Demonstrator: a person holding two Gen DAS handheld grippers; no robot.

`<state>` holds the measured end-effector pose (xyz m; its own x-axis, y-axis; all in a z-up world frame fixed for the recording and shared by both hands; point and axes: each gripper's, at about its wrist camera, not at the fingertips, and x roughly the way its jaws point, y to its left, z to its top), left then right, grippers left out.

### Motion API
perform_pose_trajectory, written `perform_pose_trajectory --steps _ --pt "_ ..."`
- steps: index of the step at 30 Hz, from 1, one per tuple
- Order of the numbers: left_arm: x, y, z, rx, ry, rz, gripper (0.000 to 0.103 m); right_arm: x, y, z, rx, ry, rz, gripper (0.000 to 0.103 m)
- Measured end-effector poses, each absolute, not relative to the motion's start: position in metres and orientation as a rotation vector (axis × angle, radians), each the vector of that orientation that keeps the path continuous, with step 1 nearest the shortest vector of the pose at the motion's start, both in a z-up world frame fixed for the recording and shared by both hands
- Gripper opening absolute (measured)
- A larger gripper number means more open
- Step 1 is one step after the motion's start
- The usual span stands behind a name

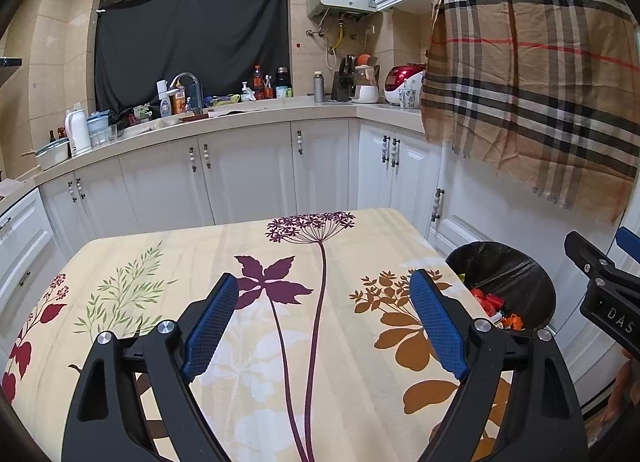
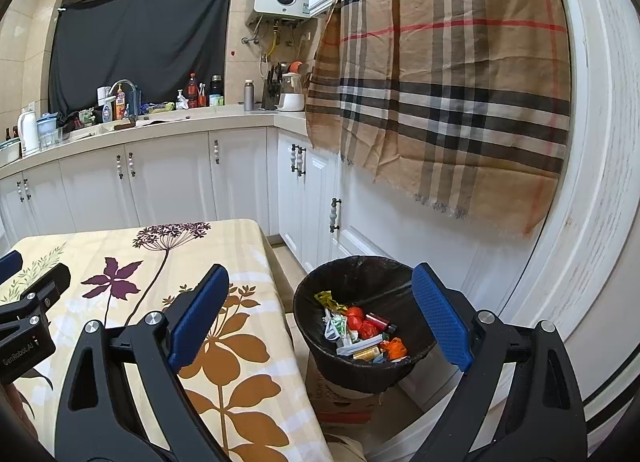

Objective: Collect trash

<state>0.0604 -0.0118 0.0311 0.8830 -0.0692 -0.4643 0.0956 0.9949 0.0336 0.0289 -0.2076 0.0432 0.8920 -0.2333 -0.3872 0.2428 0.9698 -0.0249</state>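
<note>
Crumpled wrappers and other trash [image 2: 362, 332] are seen piled in a round, black-lined bin [image 2: 352, 278] beside the floral-clothed table [image 1: 200, 246]. Both the left gripper [image 1: 324, 316] and right gripper [image 2: 320, 310] are held spread, empty.

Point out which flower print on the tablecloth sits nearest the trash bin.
The brown leafy print along the tablecloth edge beside the black trash bin. The purple star-shaped flower and purple umbel lie farther from it.
</note>
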Motion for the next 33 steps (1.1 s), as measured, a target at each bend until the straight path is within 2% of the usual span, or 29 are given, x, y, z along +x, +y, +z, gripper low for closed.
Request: perform_pose_trajectory --steps 33 --pt "0.0645 -0.0106 0.0294 0.035 0.482 -0.080 0.084 0.0331 -0.2050 0.0405 0.017 0.402 -0.244 0.090"
